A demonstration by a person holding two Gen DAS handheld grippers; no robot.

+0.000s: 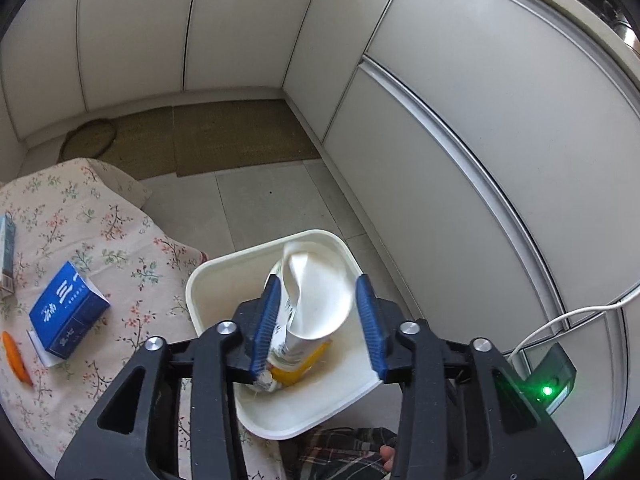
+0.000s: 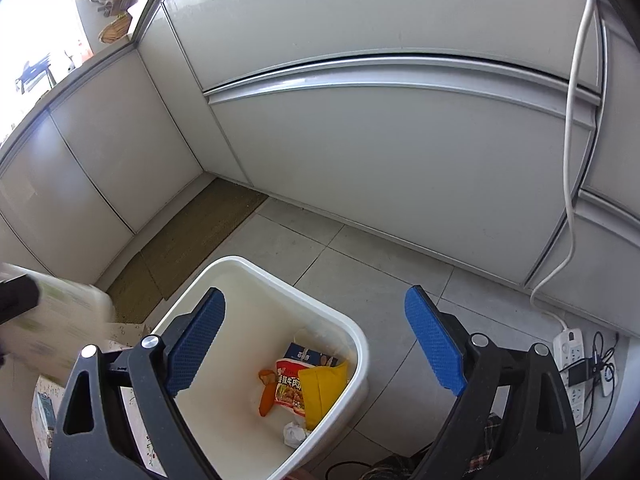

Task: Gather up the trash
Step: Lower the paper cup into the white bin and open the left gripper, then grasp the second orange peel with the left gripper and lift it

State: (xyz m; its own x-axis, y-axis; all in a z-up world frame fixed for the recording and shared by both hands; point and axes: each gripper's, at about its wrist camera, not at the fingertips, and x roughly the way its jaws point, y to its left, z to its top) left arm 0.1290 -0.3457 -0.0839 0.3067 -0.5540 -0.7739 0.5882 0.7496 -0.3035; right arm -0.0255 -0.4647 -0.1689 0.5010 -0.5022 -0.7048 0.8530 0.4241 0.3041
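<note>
A crushed white paper cup (image 1: pixel 320 312), motion-blurred, hangs between the blue pads of my left gripper (image 1: pixel 318 282) over the white trash bin (image 1: pixel 192 292). The left pad lies against it and the right pad stands clear, so the jaws are open. In the right wrist view the bin (image 2: pixel 360 344) holds a red noodle packet (image 2: pixel 290 388), a yellow wrapper (image 2: pixel 320 392), a blue carton (image 2: pixel 308 354), an orange scrap (image 2: pixel 266 398) and crumpled paper (image 2: pixel 294 434). My right gripper (image 2: pixel 316 300) stands wide open above the bin with nothing in it. A blurred pale cup (image 2: pixel 52 320) shows at its left.
A floral tablecloth (image 1: pixel 100 232) left of the bin carries a blue box (image 1: pixel 68 316), an orange piece (image 1: pixel 16 358) and a pale carton (image 1: pixel 6 248). Grey cabinets (image 2: pixel 400 160) ring the tiled floor. A brown mat (image 1: pixel 240 136) lies in the corner, a power strip (image 2: pixel 572 364) at right.
</note>
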